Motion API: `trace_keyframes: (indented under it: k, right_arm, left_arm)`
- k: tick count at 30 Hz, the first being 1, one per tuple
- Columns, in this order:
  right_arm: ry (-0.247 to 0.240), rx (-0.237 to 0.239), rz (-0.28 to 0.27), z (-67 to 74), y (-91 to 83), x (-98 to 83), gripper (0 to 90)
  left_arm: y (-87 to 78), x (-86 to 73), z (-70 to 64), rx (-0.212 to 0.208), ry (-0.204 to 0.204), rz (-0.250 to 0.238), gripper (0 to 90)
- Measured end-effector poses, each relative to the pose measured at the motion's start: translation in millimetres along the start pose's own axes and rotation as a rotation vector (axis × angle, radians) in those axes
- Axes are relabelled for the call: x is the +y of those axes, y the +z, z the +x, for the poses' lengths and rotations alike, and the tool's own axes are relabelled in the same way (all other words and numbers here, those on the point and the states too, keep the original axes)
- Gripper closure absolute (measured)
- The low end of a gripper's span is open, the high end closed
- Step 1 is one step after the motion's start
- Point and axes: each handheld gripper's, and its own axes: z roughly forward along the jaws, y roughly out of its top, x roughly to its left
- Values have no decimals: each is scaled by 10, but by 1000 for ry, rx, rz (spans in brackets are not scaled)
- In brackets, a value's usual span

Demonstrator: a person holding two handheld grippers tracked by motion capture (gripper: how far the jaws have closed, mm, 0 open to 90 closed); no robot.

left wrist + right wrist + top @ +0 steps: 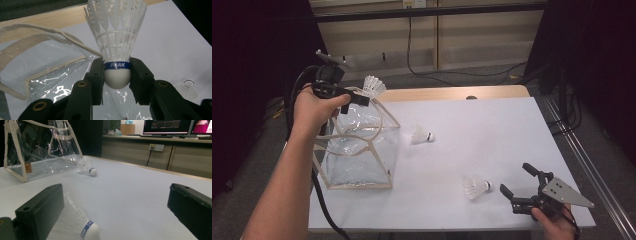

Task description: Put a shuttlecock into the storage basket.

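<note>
one white feathered shuttlecock (115,47) pinched at its cork by left claw (116,75), feathers up | clear plastic bag (359,150) directly below | right claw (518,181) spread

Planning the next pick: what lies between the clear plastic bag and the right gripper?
In the high view, two white feather shuttlecocks lie between bag and right gripper.

White table (492,120) with clear bag (362,155), two shuttlecocks (422,135) (both tipped over)
</note>
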Motion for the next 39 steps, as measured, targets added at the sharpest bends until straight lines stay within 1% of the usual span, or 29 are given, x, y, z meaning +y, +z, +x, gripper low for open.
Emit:
trace_keyframes:
  k: [6, 13, 14, 16, 17, 20, 26, 31, 35, 39]
  right_arm:
    - [0, -1, 0, 0, 0, 0, 4]
    - [-2, -1, -1, -1, 0, 0, 4]
    - [-2, -1, -1, -1, 0, 1, 4]
    - [0, -2, 0, 0, 0, 0, 4]
    - [0, -1, 0, -1, 0, 0, 4]
    - [-1, -1, -1, -2, -1, 1, 4]
    - [0, 0, -2, -3, -1, 0, 4]
    - [0, -1, -2, -4, -2, 1, 4]
    - [0, 0, -2, -4, -3, 0, 4]
    - [0, 0, -2, -3, -3, 1, 4]
  left_arm:
    - [-19, -10, 33, 10, 0, 3, 658]
    - [-39, -32, 85, 29, -18, -11, 658]
    - [-41, -35, 90, 32, -26, -15, 658]
    - [-48, -40, 111, 34, -20, -12, 657]
    - [-46, -44, 116, 35, -29, -14, 658]
    - [-42, -54, 138, 42, -33, -15, 658]
    - [-33, -72, 185, 49, -34, -15, 658]
    - [-26, -81, 222, 57, -48, -19, 658]
    - [-38, -92, 248, 72, -57, -27, 657]
    - [-48, -102, 268, 73, -66, -28, 657]
